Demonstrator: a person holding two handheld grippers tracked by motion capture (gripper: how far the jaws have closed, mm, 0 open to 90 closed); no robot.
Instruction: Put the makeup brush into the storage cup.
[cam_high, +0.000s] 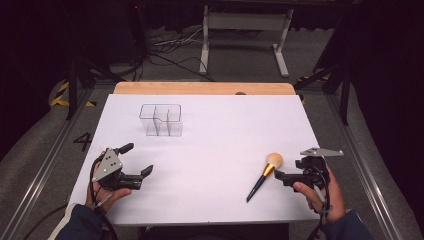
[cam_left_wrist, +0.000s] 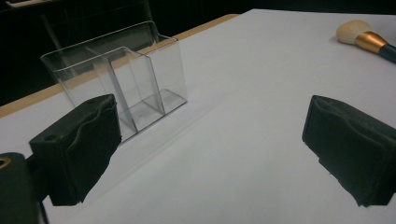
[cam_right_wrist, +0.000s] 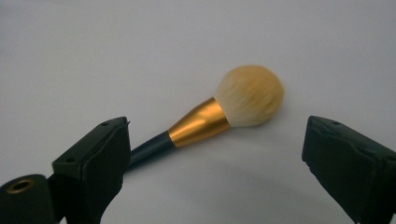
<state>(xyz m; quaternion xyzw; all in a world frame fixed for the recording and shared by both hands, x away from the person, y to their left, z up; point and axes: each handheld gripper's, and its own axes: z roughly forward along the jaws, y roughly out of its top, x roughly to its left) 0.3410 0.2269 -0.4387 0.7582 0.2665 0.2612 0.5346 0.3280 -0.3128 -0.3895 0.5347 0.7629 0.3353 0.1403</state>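
Jaws of the right gripper (cam_right_wrist: 219, 163) stood wide apart and held nothing, with the makeup brush (cam_right_wrist: 219, 116) lying flat on the white counter (cam_right_wrist: 140, 42) just ahead of them; its dark handle ran back beside the left-hand jaw, while the gold ferrule and the pale, rounded bristle head lay in the gap beyond the tips. Jaws of the left gripper (cam_left_wrist: 215, 154) were likewise apart and empty, low over the counter, with the clear divided organizer (cam_left_wrist: 116, 74) standing upright just beyond the left-hand jaw.

The step in hand appeared to be the approach to a grasp on the brush, not yet made. The next move would call for bringing the right jaws forward and down so that they straddled the handle or ferrule, then closing across it. The handle looked slim, smooth and dark; the ferrule was a tapered metallic gold; the bristles looked soft and dense, a poor place to grip.
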